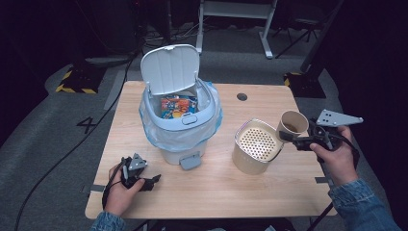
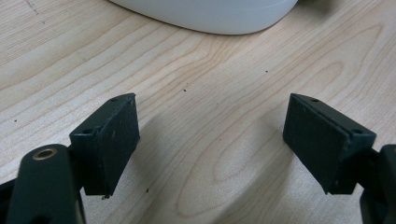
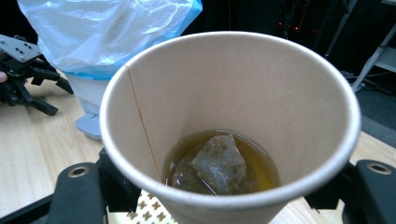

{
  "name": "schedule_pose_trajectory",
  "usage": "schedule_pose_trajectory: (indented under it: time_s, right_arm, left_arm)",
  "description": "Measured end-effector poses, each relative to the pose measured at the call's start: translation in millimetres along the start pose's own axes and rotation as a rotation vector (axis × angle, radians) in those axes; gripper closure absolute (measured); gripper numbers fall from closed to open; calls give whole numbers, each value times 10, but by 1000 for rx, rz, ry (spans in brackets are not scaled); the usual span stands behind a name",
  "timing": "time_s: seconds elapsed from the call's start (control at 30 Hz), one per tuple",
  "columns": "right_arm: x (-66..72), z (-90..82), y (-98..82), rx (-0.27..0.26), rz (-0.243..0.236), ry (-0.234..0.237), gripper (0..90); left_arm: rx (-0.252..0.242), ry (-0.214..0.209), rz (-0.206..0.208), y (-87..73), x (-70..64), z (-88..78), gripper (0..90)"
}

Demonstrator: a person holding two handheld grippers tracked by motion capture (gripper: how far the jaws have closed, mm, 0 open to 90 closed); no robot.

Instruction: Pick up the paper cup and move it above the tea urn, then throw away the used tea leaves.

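A brown paper cup hangs above the right side of the table, with my right gripper shut on it. In the right gripper view the cup holds brownish tea and a soaked tea bag. Just left of and below the cup stands a cream container with a perforated strainer insert. A white bin with a blue liner bag and raised lid stands mid-table, with colourful packaging inside. My left gripper rests on the table at front left, its jaws open and bare wood between the pads.
The wooden table has a round grommet hole at the back. The bin's grey pedal juts toward the front edge. Cables and desk legs lie on the grey floor behind.
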State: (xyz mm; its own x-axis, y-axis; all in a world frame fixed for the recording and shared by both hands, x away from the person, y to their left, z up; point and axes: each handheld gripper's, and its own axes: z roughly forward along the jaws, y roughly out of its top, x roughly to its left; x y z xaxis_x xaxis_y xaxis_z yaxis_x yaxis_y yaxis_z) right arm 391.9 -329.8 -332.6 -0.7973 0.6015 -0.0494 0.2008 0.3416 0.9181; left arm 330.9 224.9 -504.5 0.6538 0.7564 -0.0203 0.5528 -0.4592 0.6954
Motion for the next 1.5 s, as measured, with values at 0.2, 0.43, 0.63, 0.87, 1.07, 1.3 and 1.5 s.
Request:
schedule_pose_trajectory:
  time_s: [0.2,0.43,0.63,0.87,1.07,1.3,1.5]
  right_arm:
    - [-51,145,79,17,-22,3,294]
    - [-91,288,143,48,-59,-15,295]
    - [-87,346,146,72,-120,-39,296]
    - [-76,359,133,119,-255,-106,301]
    - [-45,365,123,164,-430,-160,304]
    - [39,384,109,234,-661,-236,312]
    - [105,437,74,320,-875,-298,314]
  left_arm:
    - [0,0,1,0,0,0,189]
    - [0,0,1,0,0,0,188]
    - [0,0,0,0,0,0,189]
    - [0,1,1,0,-1,0,189]
    - [0,1,1,-1,-1,0,189]
    - [0,1,1,0,-1,0,189]
    - [-1,1,1,-1,-2,0,189]
